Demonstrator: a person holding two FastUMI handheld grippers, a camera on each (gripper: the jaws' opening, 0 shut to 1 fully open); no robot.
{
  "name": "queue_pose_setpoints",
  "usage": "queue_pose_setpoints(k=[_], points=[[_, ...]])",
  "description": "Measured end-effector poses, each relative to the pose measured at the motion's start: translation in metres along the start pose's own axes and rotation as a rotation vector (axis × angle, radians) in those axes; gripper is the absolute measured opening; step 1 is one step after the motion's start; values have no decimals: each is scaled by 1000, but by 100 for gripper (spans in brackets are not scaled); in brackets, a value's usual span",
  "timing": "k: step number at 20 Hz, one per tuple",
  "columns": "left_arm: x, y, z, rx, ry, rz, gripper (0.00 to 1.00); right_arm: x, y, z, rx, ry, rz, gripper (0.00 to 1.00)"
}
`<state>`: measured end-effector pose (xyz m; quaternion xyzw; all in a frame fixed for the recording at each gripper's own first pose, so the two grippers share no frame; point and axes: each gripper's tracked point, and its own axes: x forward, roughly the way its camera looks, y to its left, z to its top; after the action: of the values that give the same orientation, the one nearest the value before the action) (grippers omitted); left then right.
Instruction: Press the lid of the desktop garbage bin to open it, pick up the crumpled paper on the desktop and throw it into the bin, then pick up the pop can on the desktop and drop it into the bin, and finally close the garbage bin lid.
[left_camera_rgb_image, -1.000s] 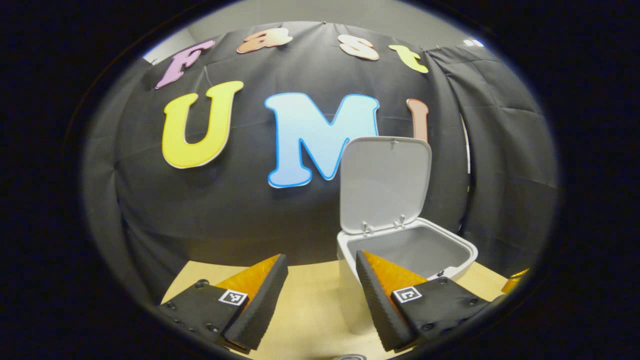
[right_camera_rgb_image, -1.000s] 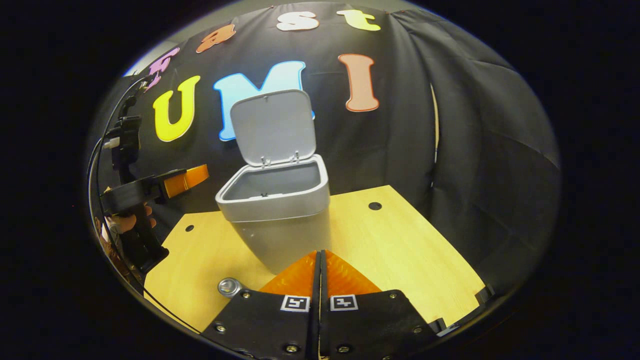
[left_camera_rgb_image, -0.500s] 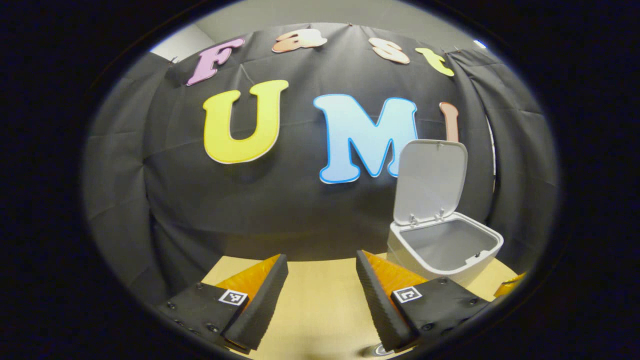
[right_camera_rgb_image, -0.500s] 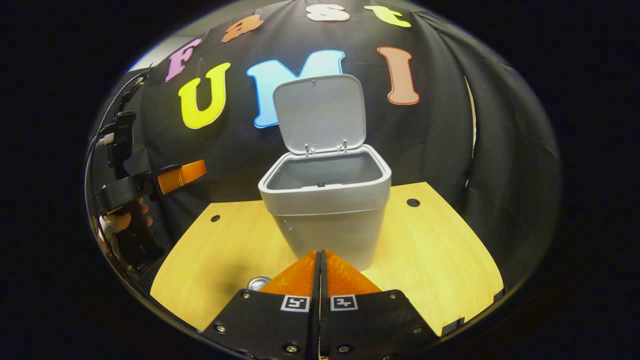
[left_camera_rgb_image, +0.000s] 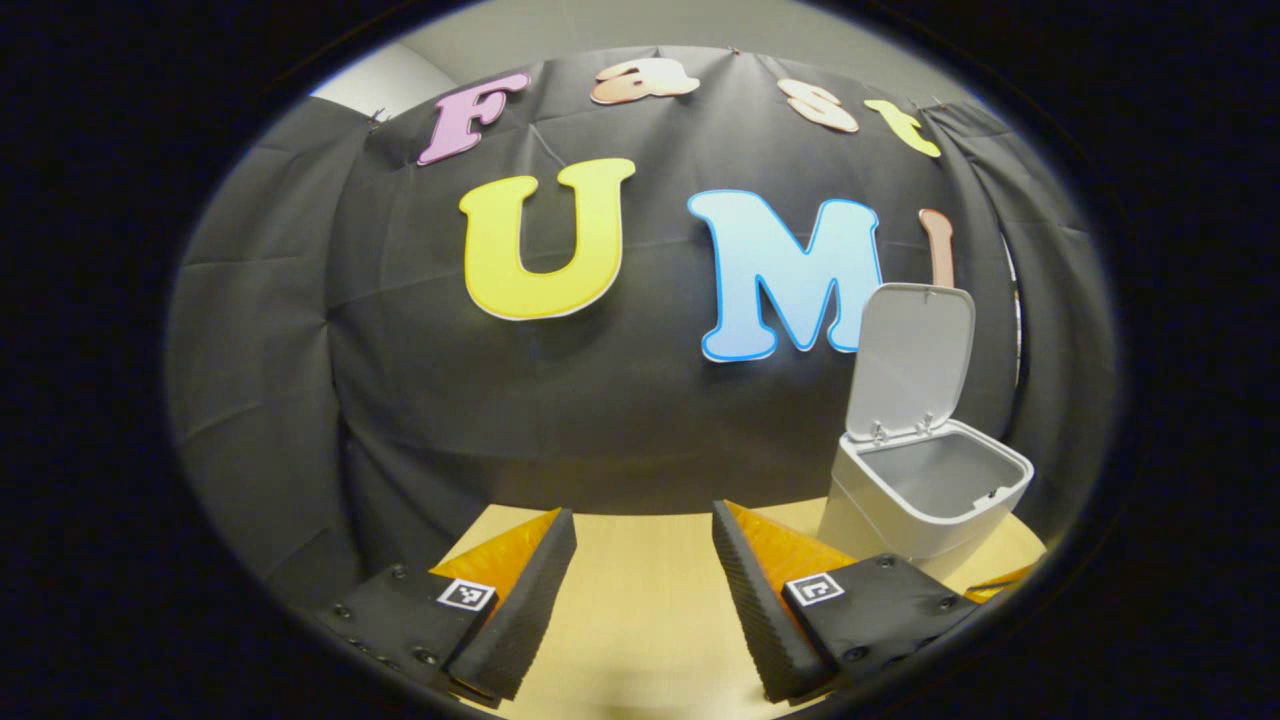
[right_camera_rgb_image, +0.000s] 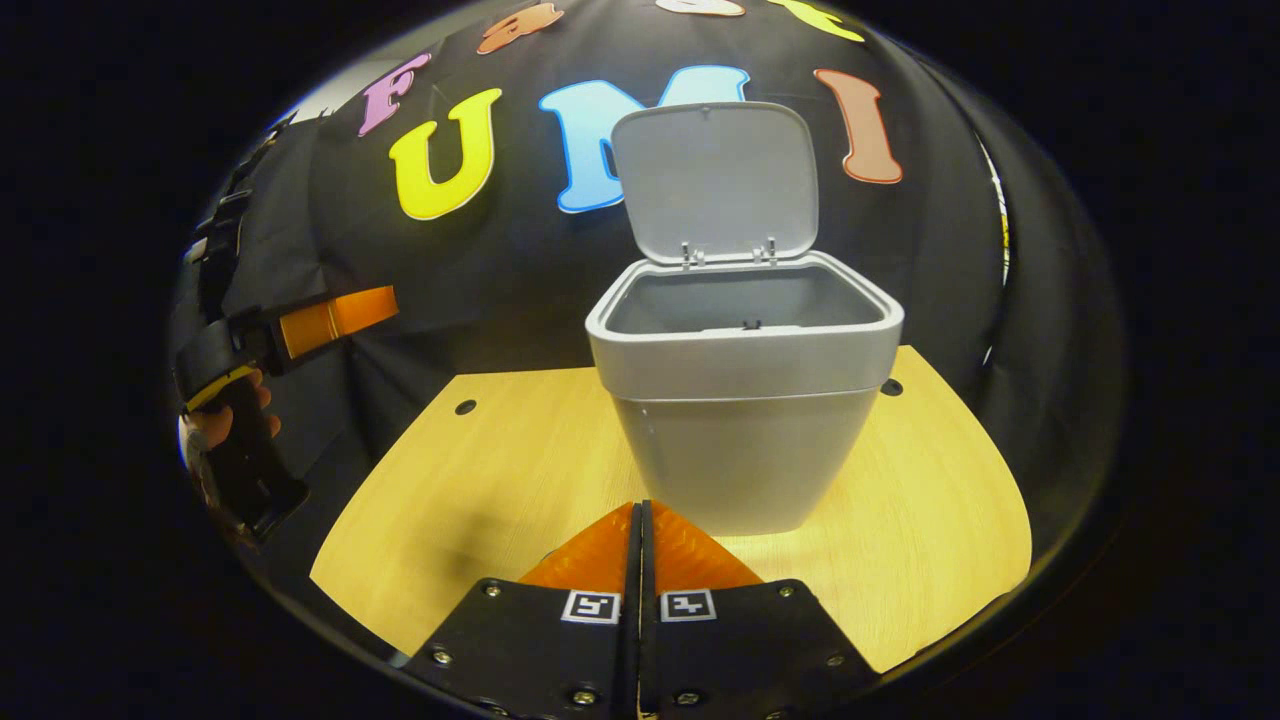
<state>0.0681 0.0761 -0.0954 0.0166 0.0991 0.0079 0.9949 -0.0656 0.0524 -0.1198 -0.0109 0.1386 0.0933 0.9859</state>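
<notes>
The grey garbage bin (right_camera_rgb_image: 740, 440) stands on the wooden desktop (right_camera_rgb_image: 480, 480) with its lid (right_camera_rgb_image: 715, 175) tipped up and back; its inside looks bare from here. In the left gripper view the same bin (left_camera_rgb_image: 925, 495) sits at the right, lid (left_camera_rgb_image: 912, 355) raised. My left gripper (left_camera_rgb_image: 642, 545) hovers above the desk, open, nothing between its fingers. It also appears far left in the right gripper view as the left gripper (right_camera_rgb_image: 335, 310), held by a hand (right_camera_rgb_image: 220, 420). My right gripper (right_camera_rgb_image: 640, 520) is shut just in front of the bin's base, its fingers pressed together with nothing between them.
Black cloth walls close in the desk at the back and both sides. Small dark holes (right_camera_rgb_image: 465, 407) mark the desktop near its back corners. Bare wood lies left of the bin and between my left fingers.
The right gripper view has swung left and closer, so the bin now sits centre-right and the can top at its lower edge has dropped from sight. The left gripper has drawn away leftwards from the bin.
</notes>
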Motion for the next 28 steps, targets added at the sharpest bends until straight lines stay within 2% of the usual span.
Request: queue_pose_setpoints(k=[4, 5, 7, 8, 9, 10, 15, 21, 22, 23, 28], points=[[-1, 12, -1, -3, 0, 16, 90, 13, 18, -13, -25, 54, 50, 2], [-1, 14, -2, -4, 2, 19, 90, 15, 21, -15, -27, 69, 60, 6], [0, 19, -3, -5, 3, 27, 90, 21, 33, -20, -29, 80, 91, 23], [1, 21, -3, -5, 3, 30, 90, 23, 36, -21, -35, 85, 99, 57], [1, 23, -3, -4, 4, 33, 90, 25, 38, -25, -44, 92, 105, 70], [1, 25, -4, -4, 4, 35, 90, 29, 41, -27, -49, 103, 111, 99], [3, 33, -5, -5, 7, 45, 90, 40, 53, -49, -88, 168, 139, 99], [6, 45, -9, 2, 15, 62, 90, 60, 51, -67, -127, 228, 113, 99], [6, 48, -9, 4, 16, 66, 90, 63, 51, -70, -132, 239, 114, 96], [6, 52, -9, 6, 16, 70, 90, 67, 53, -72, -136, 247, 118, 99], [14, 60, -16, 6, 28, 83, 90, 80, 58, -88, -168, 301, 131, 99]])
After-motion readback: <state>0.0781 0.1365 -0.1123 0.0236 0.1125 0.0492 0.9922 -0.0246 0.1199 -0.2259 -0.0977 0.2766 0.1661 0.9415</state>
